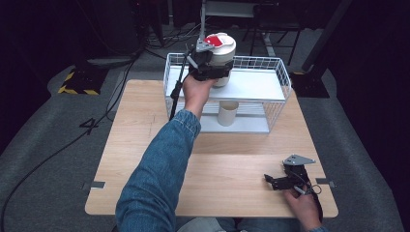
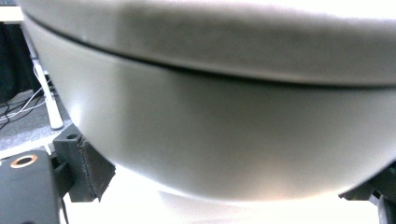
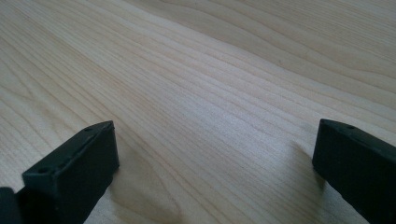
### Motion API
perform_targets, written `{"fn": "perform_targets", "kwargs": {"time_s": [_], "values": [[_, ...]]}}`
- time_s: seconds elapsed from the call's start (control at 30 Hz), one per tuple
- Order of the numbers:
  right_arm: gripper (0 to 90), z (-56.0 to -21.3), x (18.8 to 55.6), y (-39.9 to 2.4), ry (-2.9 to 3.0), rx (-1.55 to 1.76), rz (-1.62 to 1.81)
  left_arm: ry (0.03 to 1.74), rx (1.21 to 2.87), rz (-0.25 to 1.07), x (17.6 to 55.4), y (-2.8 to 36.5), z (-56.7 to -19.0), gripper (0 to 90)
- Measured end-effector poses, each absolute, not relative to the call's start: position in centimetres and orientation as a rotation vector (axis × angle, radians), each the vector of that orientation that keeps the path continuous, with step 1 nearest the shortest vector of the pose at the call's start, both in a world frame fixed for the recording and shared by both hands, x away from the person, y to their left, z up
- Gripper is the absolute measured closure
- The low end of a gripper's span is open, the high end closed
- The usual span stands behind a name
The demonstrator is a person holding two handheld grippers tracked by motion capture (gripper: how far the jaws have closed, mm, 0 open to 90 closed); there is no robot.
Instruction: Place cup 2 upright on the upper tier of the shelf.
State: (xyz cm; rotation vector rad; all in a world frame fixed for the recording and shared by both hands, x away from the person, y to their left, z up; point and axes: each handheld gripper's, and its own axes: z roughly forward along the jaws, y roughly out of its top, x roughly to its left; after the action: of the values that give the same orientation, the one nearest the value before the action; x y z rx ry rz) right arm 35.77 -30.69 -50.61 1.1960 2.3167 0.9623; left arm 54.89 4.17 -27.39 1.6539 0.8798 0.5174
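A cream round jar (image 1: 223, 48) with a lid and a red label on top is at the upper shelf of a white wire rack (image 1: 276, 82). My left gripper (image 1: 214, 72) is shut on the jar's lower body. In the left gripper view the jar (image 2: 224, 121) spans the gap between both jaws, with the white shelf (image 2: 140, 205) close below it. I cannot tell whether the jar touches the shelf. My right gripper (image 1: 278, 181) lies on the wooden table (image 1: 145, 145) at the front right. It is open (image 3: 215, 172), with bare wood between its jaws.
A beige cup-like cylinder (image 1: 227, 113) stands on the rack's lower shelf, under the jar. The rack sits at the table's far edge. A black cable (image 1: 175, 96) hangs from the left gripper beside the rack's left end.
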Motion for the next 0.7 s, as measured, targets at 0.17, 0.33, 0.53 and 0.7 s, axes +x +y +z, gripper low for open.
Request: {"fn": "perform_targets", "kwargs": {"time_s": [0.17,0.33,0.53,0.7], "values": [[0.7,-50.6,35.8,-30.7,2.317,1.196,0.962,0.884,1.670,0.513,55.1,3.9,-27.5,12.4],[0.7,-50.6,35.8,-30.7,2.317,1.196,0.962,0.891,1.678,0.511,55.4,3.6,-27.7,12.4],[0.7,-50.6,35.8,-30.7,2.317,1.195,0.962,0.892,1.696,0.519,55.6,3.2,-27.9,12.4],[0.7,-50.6,35.8,-30.7,2.317,1.196,0.964,0.899,1.710,0.512,55.8,3.0,-28.1,12.4]]}}
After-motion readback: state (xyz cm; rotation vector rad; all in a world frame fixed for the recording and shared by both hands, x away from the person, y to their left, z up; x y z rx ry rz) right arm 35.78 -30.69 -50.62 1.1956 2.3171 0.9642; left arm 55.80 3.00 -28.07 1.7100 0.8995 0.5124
